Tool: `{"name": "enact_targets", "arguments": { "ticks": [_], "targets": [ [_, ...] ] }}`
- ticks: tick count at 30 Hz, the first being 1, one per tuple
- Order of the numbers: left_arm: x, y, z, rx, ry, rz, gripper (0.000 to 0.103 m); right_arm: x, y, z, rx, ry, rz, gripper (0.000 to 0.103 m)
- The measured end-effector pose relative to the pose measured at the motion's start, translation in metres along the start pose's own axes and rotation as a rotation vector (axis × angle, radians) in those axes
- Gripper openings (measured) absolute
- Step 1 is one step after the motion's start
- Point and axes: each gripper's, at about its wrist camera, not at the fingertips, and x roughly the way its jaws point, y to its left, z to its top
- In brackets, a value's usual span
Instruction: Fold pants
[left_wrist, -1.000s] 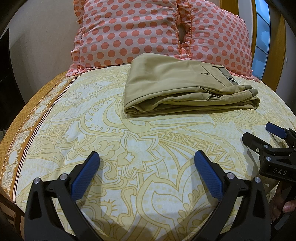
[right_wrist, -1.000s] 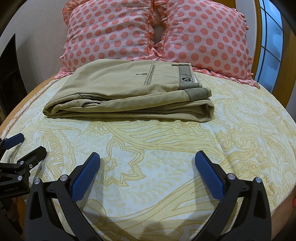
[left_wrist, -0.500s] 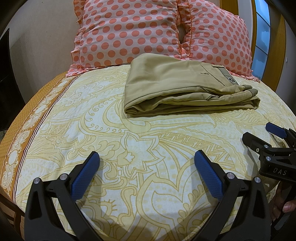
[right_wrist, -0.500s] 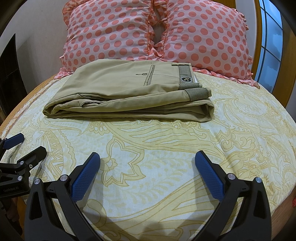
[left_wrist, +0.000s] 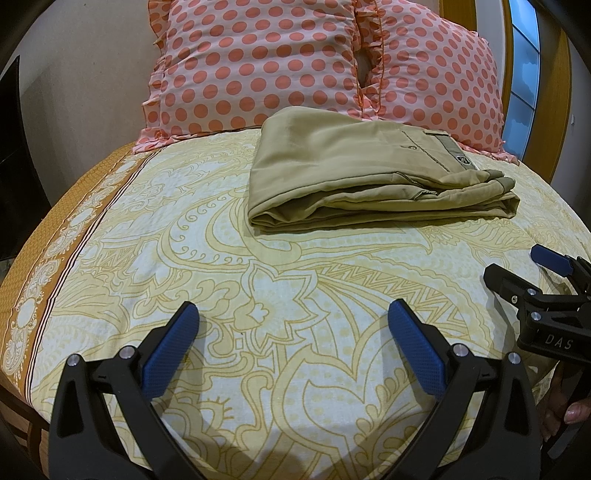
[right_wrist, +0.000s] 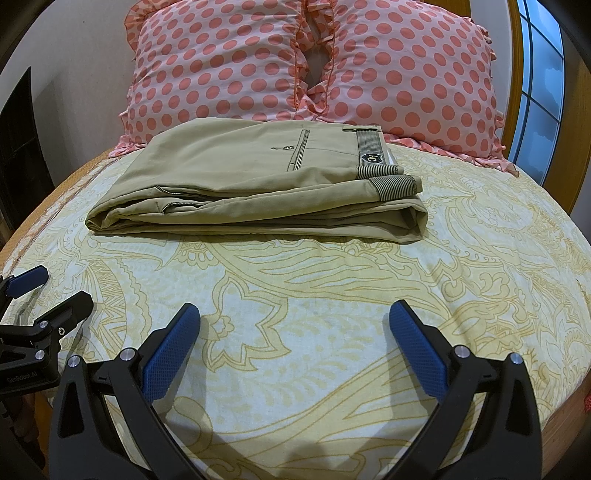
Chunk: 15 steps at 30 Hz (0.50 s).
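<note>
Khaki pants (left_wrist: 354, 177) lie folded in a flat stack on the bed, near the pillows; they also show in the right wrist view (right_wrist: 258, 188), waistband to the right. My left gripper (left_wrist: 293, 317) is open and empty, low over the sheet, well short of the pants. My right gripper (right_wrist: 295, 317) is open and empty too, at the same distance from them. The right gripper also shows at the right edge of the left wrist view (left_wrist: 524, 266), and the left gripper at the left edge of the right wrist view (right_wrist: 51, 291).
The bed has a yellow patterned sheet (left_wrist: 258, 295) with an orange border at its left edge (left_wrist: 55, 236). Two pink polka-dot pillows (right_wrist: 221, 62) (right_wrist: 406, 74) stand behind the pants. A window in a wooden frame (right_wrist: 543, 81) is at the right.
</note>
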Motion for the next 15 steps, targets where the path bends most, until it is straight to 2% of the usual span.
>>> {"name": "enact_targets", "arguments": {
  "ticks": [15],
  "targets": [
    [0.0026,-0.0058,0.0042,0.004,0.002,-0.002,0.101,-0.0004,-0.0004,0.0002,-0.001,0.000,0.000,0.102]
  ]
}}
